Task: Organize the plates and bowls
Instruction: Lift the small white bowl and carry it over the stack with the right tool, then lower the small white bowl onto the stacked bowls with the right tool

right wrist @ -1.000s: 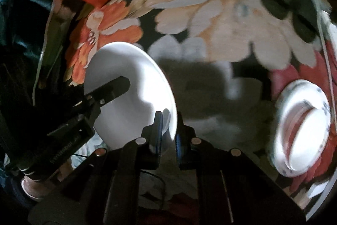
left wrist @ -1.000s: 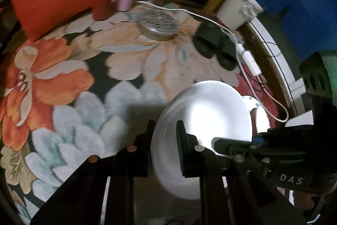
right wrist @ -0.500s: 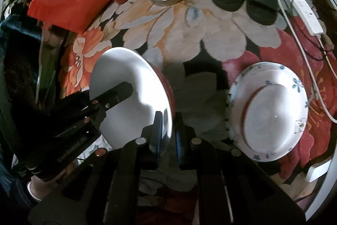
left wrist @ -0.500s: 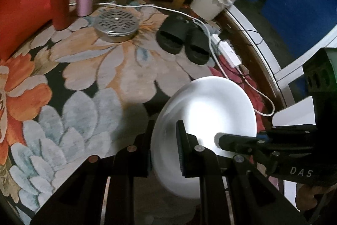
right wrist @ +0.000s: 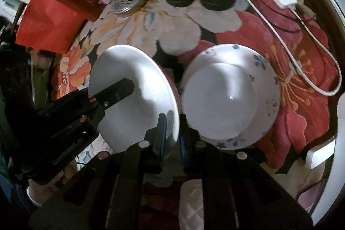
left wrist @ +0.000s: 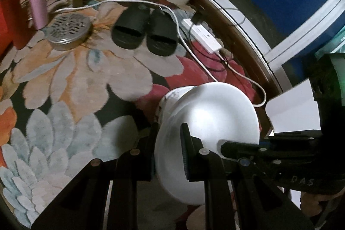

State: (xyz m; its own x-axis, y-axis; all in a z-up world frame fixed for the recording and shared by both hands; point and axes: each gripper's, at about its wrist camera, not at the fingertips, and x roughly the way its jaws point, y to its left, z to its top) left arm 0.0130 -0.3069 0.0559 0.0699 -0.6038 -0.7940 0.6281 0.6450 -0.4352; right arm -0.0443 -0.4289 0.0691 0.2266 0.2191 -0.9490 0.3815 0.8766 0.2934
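You're mid-carry — the white plate [right wrist: 138, 87] hangs tilted above the floral rug [left wrist: 86, 79], pinched at opposite edges, and it looks bound for the stack of a white plate on a blue-patterned plate [right wrist: 263, 70] lying just beside it. Your right gripper [right wrist: 172, 128] is clamped nearly closed on the near rim, while the left gripper [left wrist: 168, 143] straddles the far rim, one finger on each face. Next, level the plate, centre it over the stack and lower it evenly before either grip lets go.

held plate [right wrist: 138, 87] left of stacked dishes [right wrist: 230, 98]
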